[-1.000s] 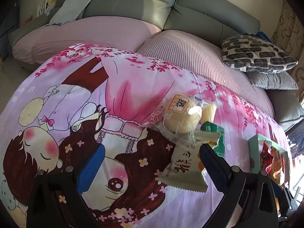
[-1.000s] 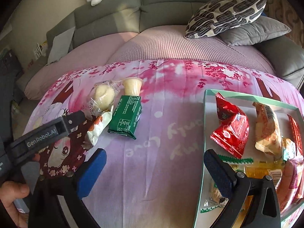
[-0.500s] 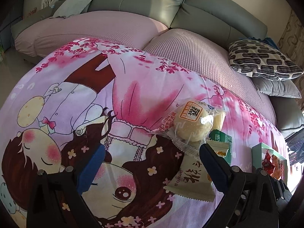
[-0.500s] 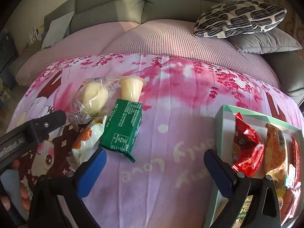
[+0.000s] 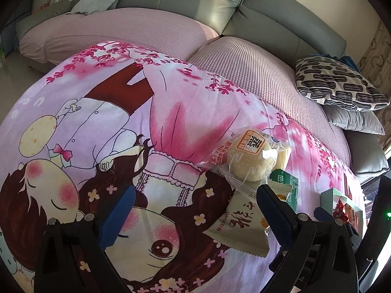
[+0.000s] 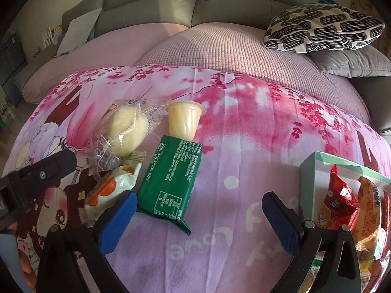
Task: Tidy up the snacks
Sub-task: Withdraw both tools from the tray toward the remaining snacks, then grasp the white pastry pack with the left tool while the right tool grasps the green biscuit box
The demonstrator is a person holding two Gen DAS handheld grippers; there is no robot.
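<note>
- The left tool [image 5: 193,207] hovers low over the pink cartoon-printed cloth [image 5: 171,122] that covers the counter, its two blue-padded fingers [image 5: 117,216] spread wide with nothing between them.
- The right tool [image 6: 198,222] is likewise spread wide and empty, above a bare lilac patch of the cloth near the counter's front edge.
- A round pale bun in a clear plastic wrapper [image 6: 127,131] lies toward the counter's left side, touching a white and orange snack packet [image 6: 110,190] just in front of it.
- A pale yellow jelly cup [image 6: 184,119] lies on its side beside the bun, its base against the far end of a flat green foil snack bar [image 6: 171,178].
- The green bar's near end sits between the right tool's fingers, closer to the left one.
- A pale green open box [image 6: 315,171] stands at the counter's right edge, holding a red snack bag [image 6: 339,202] and orange packets [image 6: 371,210].
- A grey sofa [image 6: 220,0] with a black-and-white patterned cushion [image 6: 322,26] stands behind the counter.
</note>
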